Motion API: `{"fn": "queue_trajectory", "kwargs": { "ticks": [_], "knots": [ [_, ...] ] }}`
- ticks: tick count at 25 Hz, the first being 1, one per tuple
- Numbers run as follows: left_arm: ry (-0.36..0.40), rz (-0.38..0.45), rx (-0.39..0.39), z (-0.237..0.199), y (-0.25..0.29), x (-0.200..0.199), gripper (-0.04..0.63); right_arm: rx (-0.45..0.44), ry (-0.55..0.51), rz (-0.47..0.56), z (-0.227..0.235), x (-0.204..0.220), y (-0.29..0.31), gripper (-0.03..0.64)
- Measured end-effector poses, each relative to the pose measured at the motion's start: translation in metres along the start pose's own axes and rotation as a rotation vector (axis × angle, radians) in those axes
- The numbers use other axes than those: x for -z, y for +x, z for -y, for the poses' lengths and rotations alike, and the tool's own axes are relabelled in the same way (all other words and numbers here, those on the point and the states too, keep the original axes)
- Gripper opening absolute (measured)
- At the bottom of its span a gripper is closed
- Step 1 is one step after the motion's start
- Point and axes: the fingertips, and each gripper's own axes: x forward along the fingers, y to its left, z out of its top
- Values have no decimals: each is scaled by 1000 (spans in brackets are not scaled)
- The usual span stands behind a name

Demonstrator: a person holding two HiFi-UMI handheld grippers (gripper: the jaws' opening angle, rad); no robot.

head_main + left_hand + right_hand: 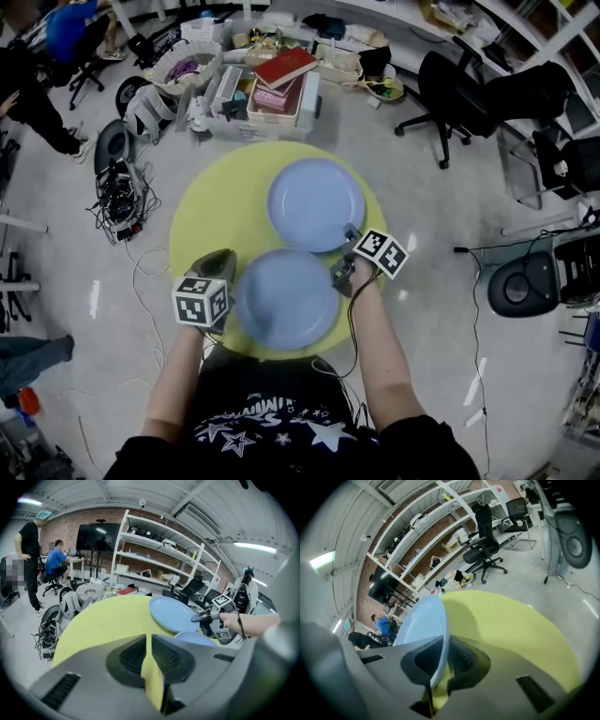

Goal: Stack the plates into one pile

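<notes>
Two light-blue plates are on a round yellow-green table [211,211]. The far plate [316,203] [419,620] has its right near rim between the jaws of my right gripper [349,234] [442,654], which is shut on it. That edge looks tipped up off the table, next to the near plate [286,298] [194,638]. In the left gripper view the far plate [171,613] shows with the right gripper [200,617] on its rim. My left gripper [217,262] [149,645] is shut with nothing in it, just left of the near plate.
Beyond the table on the floor are a crate of books [277,89], baskets and a tangle of cables [117,192]. An office chair [450,89] stands at the back right and a stool [525,286] at the right. A person [28,103] stands far left.
</notes>
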Motion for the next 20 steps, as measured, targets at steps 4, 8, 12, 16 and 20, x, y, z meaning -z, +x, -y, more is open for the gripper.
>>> {"fn": "queue_trajectory", "kwargs": {
  "ticks": [4,8,12,16,20],
  "knots": [
    [-6,10,7,-2,-3,0,44,-5,60,46,-4,-3,-2,34],
    [-8,18,-2,-7,-8,-4,44,-2,53,65,-7,-8,-5,34],
    [-9,20,-2,-13,-12,-6,44,-7,30,93,-15,-14,-9,35],
    [-2,27,10,-13,-14,-10,44,-28,38,126,-24,-21,-18,35],
    [9,29,33,-14,-18,-12,44,-50,58,156,-35,-24,-31,35]
  ]
}}
